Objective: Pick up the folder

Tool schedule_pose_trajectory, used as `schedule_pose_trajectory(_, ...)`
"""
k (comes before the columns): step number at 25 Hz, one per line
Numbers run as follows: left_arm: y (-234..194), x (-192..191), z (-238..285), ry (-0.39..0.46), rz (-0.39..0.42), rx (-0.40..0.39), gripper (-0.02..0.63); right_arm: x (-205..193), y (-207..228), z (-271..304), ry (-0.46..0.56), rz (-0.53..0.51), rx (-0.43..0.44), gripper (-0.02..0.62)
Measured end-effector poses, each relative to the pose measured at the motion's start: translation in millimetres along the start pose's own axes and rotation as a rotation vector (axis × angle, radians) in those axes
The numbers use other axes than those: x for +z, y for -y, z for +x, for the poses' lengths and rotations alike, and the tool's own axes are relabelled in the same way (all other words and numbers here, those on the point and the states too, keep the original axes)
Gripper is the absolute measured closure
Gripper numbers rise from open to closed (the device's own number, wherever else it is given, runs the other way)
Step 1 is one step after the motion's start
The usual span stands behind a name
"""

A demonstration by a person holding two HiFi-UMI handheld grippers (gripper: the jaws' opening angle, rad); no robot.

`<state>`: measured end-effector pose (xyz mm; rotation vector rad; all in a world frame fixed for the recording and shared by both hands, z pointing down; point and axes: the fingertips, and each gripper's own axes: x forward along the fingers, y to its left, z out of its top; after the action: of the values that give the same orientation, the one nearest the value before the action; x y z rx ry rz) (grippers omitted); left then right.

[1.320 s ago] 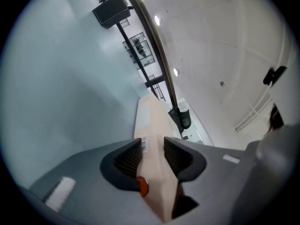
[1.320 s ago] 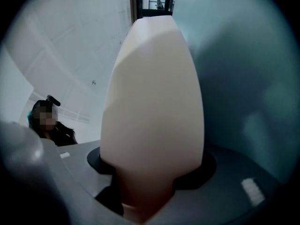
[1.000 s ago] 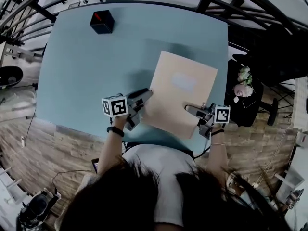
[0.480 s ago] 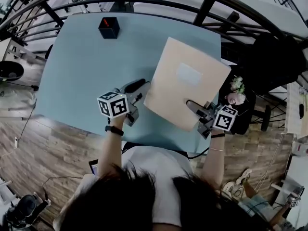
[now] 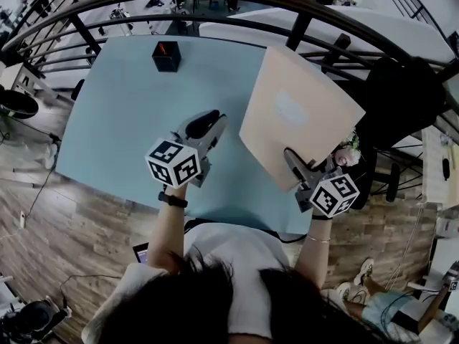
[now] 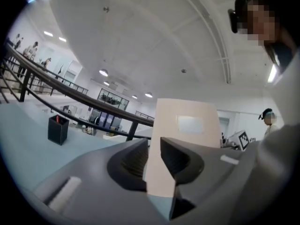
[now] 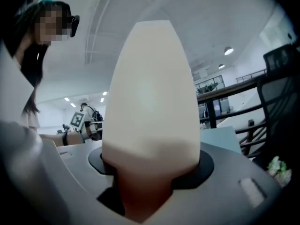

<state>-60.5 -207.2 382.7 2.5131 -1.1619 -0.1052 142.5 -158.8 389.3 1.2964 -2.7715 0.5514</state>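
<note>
A view from above shows a person at a pale blue table (image 5: 122,99), holding a two-jaw claw tool in each hand.

The tan folder (image 5: 301,117) is off the tabletop. It is tilted up in the air over the table's right side, and its far part reaches toward the far right corner. The right claw (image 5: 294,162) has its jaws closed on the folder's near edge, and in that claw's own camera the sheet rises straight out from between them. Nothing else is holding the folder.

The left claw (image 5: 208,124) hangs over the middle of the tabletop, beside the folder's left edge but apart from it. Its jaws have just been closing and now stand at a narrow gap with nothing between them. Its camera only sees the folder through the gap, further off.

A small black box (image 5: 166,56) stands near the far edge of the tabletop, well clear of both claws.

The step in hand looks like the lift itself, and it appears nearly done, since the folder hangs free of the table. What remains is probably to hold it steady. With one grip on one edge, a thin flat sheet can sag or swing, so the right claw's hold needs to stay firm. If a second hold is wanted, the left claw would have to come across to the folder's left edge and slip its jaws around it.
</note>
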Motion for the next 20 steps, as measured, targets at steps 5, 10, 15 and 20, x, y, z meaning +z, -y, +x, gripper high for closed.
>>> schedule_pose_trajectory(5,15,4,4,-0.004,0.148,0.048,0.486,17,11,-14,0.050,-0.162,-0.170,0.310)
schedule_pose_trajectory(10,23,0,2,0.014,0.206,0.067,0.523,22,14,-19,0.066,-0.265,-0.293,0.314)
schedule_pose_trajectory(15,30,-16,8,-0.017,0.264,0.052,0.543,18,19,-25,0.086,-0.285,-0.343,0.319)
schedule_pose_trajectory(20,24,-21,8,-0.017,0.266,0.083,0.548,10,25,-27,0.082,-0.276,-0.351,0.322)
